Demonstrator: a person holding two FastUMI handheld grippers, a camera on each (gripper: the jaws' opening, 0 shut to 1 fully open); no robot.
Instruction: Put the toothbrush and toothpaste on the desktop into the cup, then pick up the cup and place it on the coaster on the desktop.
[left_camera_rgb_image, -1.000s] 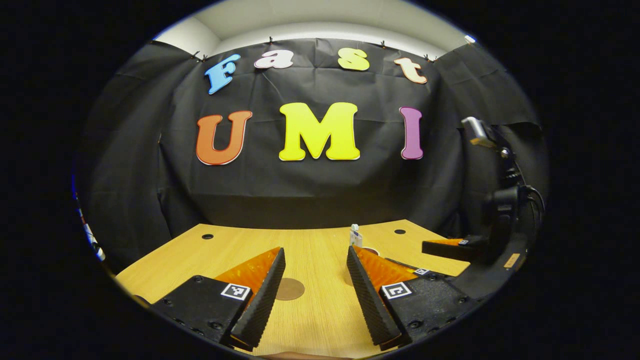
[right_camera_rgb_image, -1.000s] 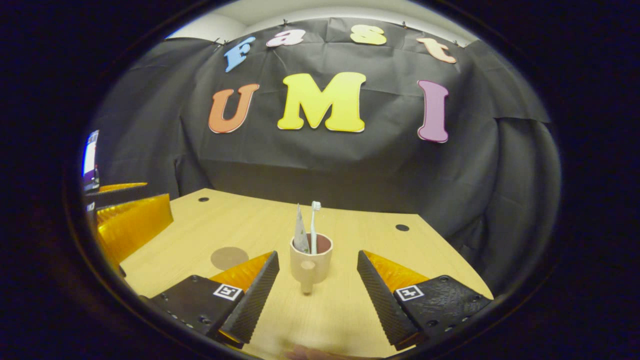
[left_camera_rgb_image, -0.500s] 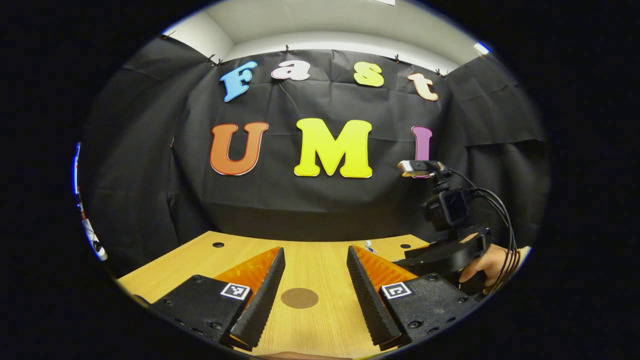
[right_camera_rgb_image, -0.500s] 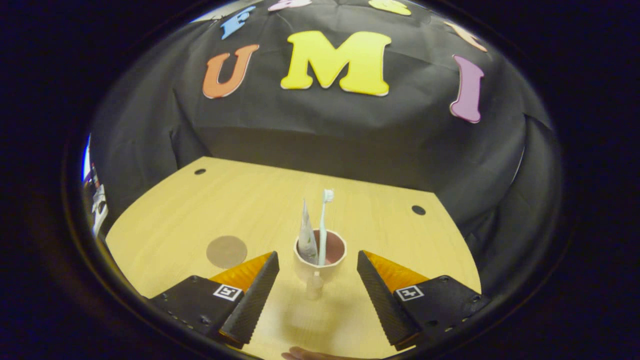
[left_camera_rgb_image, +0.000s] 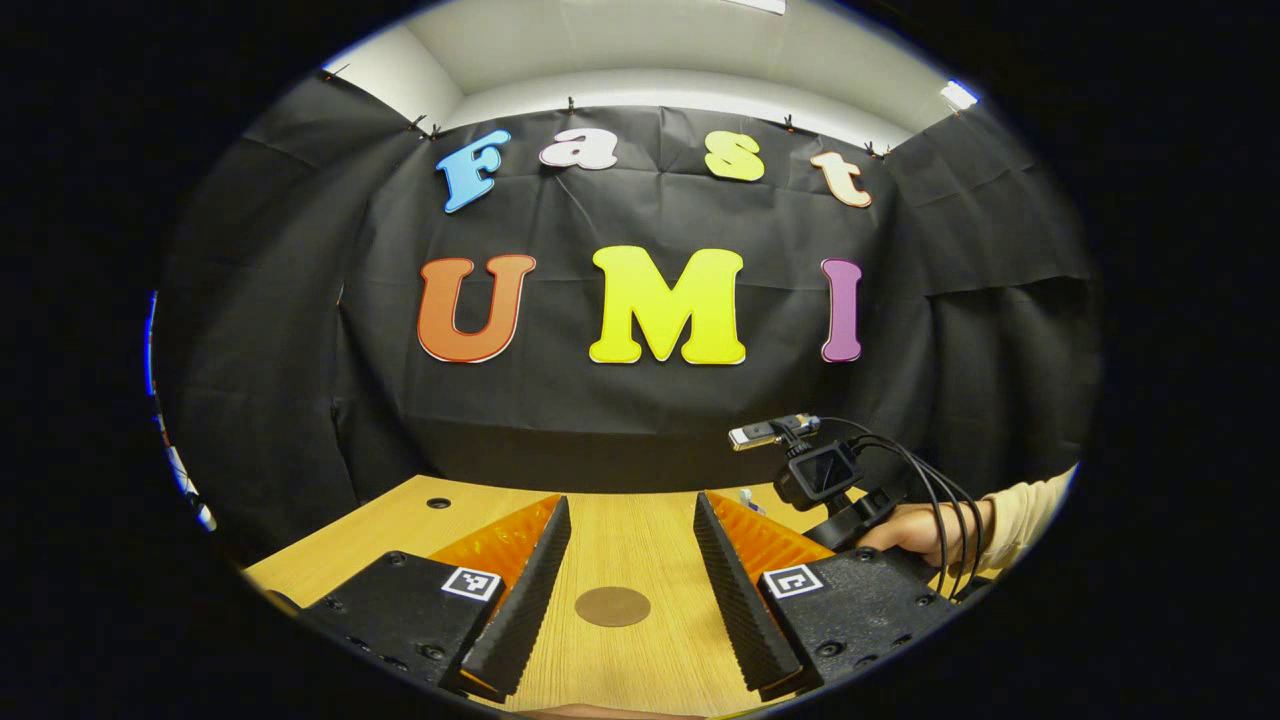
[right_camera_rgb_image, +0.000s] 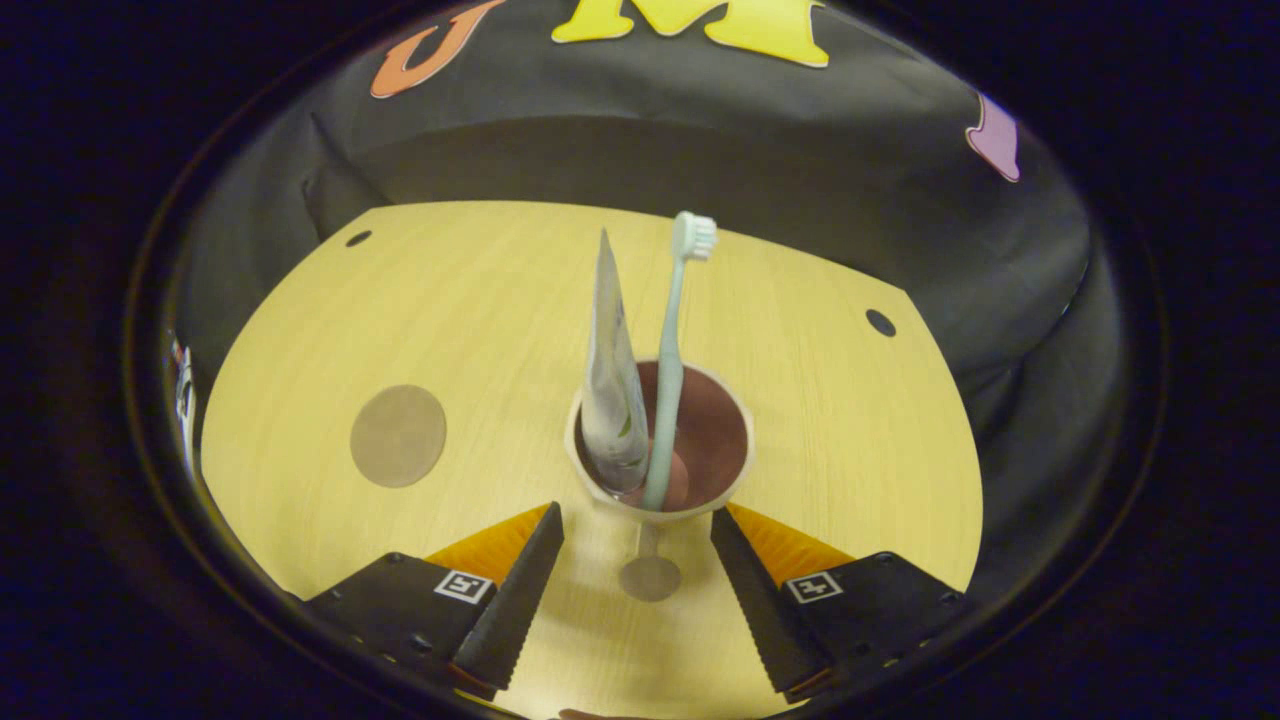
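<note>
As the right gripper dropped closer over the cup, jaws spread around its handle, toothbrush and toothpaste stood inside; grasping seemed next.

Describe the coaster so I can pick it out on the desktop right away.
Start from the wooden desktop in the right gripper view and find the cup holding the toothbrush and toothpaste. The coaster lies apart from it, toward the view's left. It is a flat brownish disc, larger than the small dark holes near the far edge.
</note>
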